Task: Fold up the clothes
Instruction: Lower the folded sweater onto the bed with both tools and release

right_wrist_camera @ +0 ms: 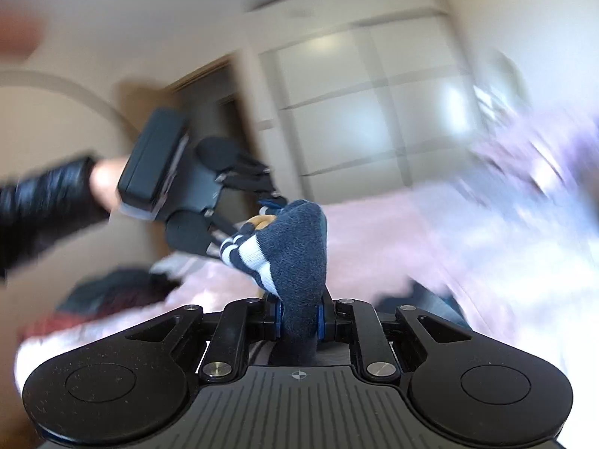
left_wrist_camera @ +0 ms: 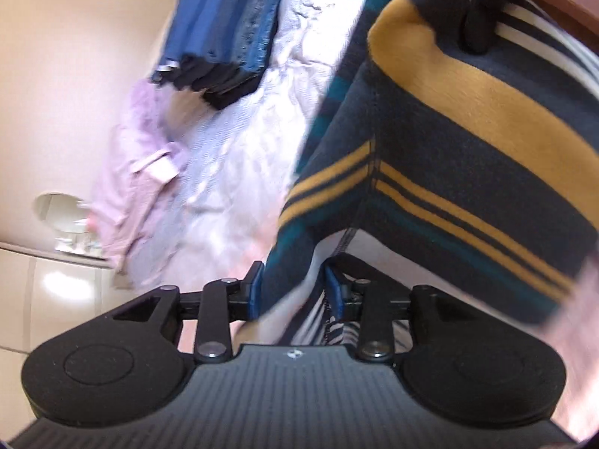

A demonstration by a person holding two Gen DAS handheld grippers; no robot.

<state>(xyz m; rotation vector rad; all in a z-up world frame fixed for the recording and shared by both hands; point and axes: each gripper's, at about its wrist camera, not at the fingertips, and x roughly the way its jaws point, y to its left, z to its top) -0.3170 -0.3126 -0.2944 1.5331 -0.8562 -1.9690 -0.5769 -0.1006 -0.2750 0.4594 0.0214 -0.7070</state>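
Note:
A navy striped garment (left_wrist_camera: 449,142) with mustard, teal and white bands hangs in the air above the bed. My left gripper (left_wrist_camera: 295,292) is shut on its lower edge. My right gripper (right_wrist_camera: 299,321) is shut on a bunched navy part of the same garment (right_wrist_camera: 299,247). The right gripper also shows at the top of the left wrist view (left_wrist_camera: 479,33), gripping the cloth. The left gripper shows in the right wrist view (right_wrist_camera: 269,194), held by a hand in a black sleeve, close to the cloth.
A bed with a pale lilac sheet (left_wrist_camera: 239,157) lies below. A stack of folded blue and dark clothes (left_wrist_camera: 224,37) rests on it, with a pink shirt (left_wrist_camera: 138,172) beside it. Dark and red clothes (right_wrist_camera: 105,295) lie at the left. Wardrobe doors (right_wrist_camera: 367,104) stand behind.

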